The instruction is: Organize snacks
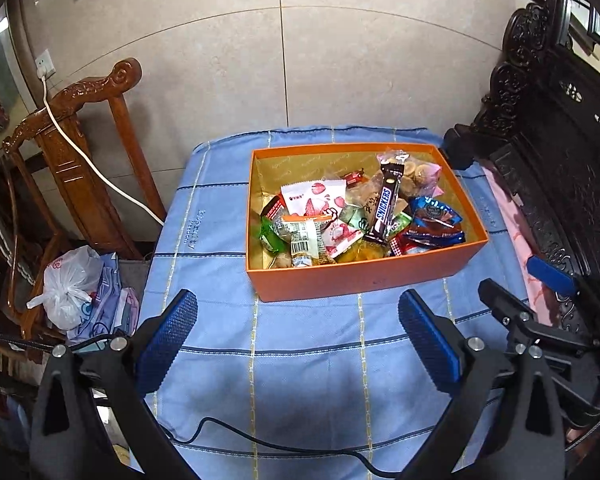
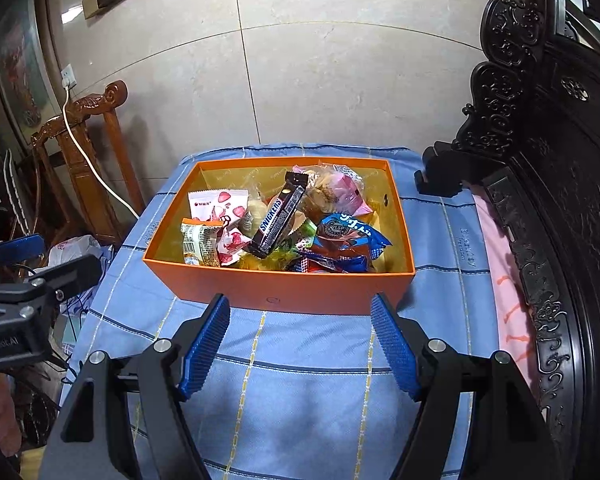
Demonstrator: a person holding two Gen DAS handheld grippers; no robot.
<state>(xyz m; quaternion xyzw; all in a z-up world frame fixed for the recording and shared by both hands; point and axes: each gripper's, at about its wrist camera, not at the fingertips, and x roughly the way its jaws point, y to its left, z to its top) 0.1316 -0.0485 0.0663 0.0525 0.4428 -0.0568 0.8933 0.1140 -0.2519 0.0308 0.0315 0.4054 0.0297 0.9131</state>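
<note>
An orange box (image 1: 360,276) (image 2: 284,298) stands on the blue checked cloth, filled with several wrapped snacks. A dark Snickers bar (image 1: 386,204) (image 2: 278,220) lies slanted on top of the pile. White-and-pink packets (image 1: 314,196) (image 2: 220,204) lie to its left and blue packets (image 1: 434,220) (image 2: 348,236) to its right. My left gripper (image 1: 298,304) hangs open above the cloth, short of the box's near wall, with nothing between its blue pads. My right gripper (image 2: 300,306) is also open and empty, its tips close to the box's near wall.
A carved brown wooden chair (image 1: 80,148) (image 2: 84,152) with a white cable (image 1: 84,156) draped over it stands left of the table. A white plastic bag (image 1: 70,286) lies below it. Dark carved furniture (image 1: 552,168) (image 2: 540,184) borders the right side. A black cable (image 1: 260,444) crosses the near cloth.
</note>
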